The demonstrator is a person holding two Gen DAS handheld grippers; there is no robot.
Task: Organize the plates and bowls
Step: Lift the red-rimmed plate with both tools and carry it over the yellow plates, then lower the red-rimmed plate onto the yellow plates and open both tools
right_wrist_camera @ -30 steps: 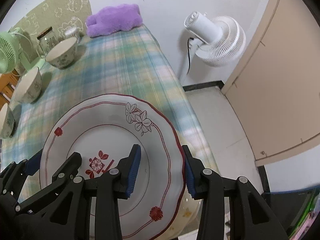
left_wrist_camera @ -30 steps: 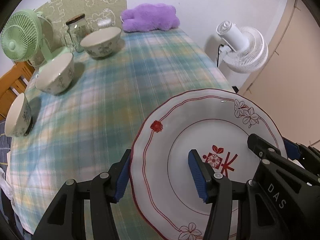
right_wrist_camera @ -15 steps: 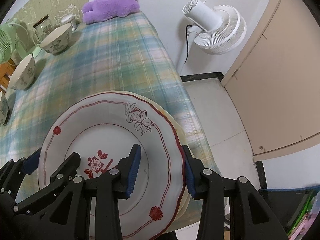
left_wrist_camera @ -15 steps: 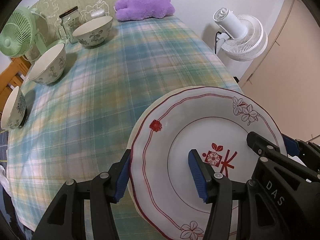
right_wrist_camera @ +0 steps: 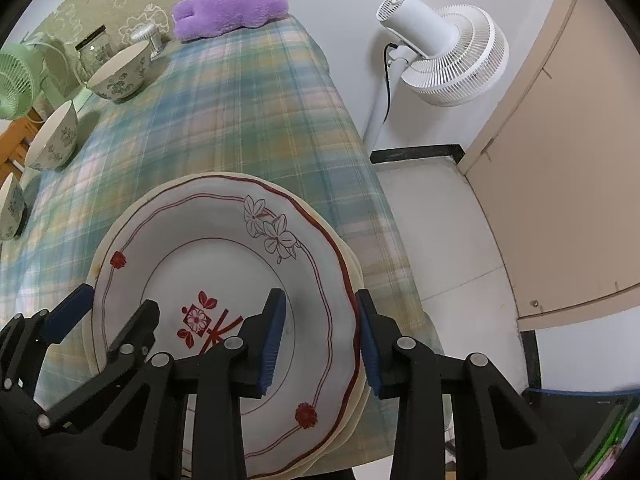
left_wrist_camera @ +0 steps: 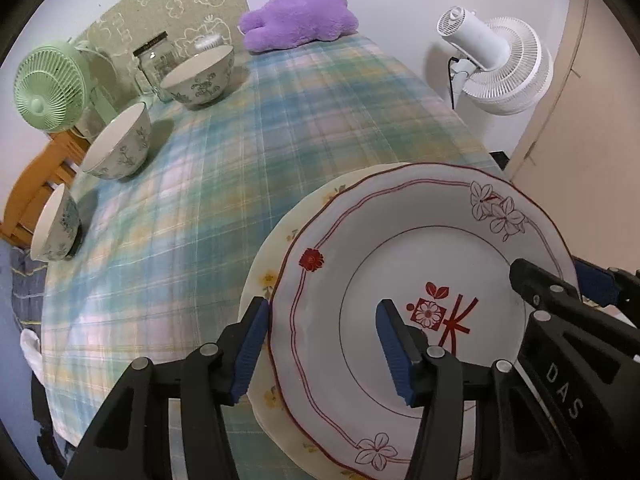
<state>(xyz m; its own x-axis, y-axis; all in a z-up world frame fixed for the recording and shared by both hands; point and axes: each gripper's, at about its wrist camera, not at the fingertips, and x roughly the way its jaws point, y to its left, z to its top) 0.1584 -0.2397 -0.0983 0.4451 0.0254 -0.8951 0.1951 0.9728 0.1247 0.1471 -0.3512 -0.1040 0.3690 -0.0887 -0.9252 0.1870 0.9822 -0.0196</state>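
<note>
The plaid surface (left_wrist_camera: 248,184) carries a cream plate (left_wrist_camera: 264,280) at its near edge, the red-rimmed plate (left_wrist_camera: 400,248) lying over it. Three bowls (left_wrist_camera: 120,148) line up toward ten o'clock. The left gripper (left_wrist_camera: 320,344) and right gripper (right_wrist_camera: 320,340) each straddle the red-rimmed plate's rim, fingers spread, whether gripping it I cannot tell.

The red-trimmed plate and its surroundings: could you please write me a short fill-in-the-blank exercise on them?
1. The red-trimmed plate lies above a cream plate with ____ flowers.
2. ____ bowls stand along the table's left edge.
3. The plush toy at the far end is ____.
4. The left gripper and right gripper each straddle the plate's ____.

Answers: yellow; three; purple; rim
</note>
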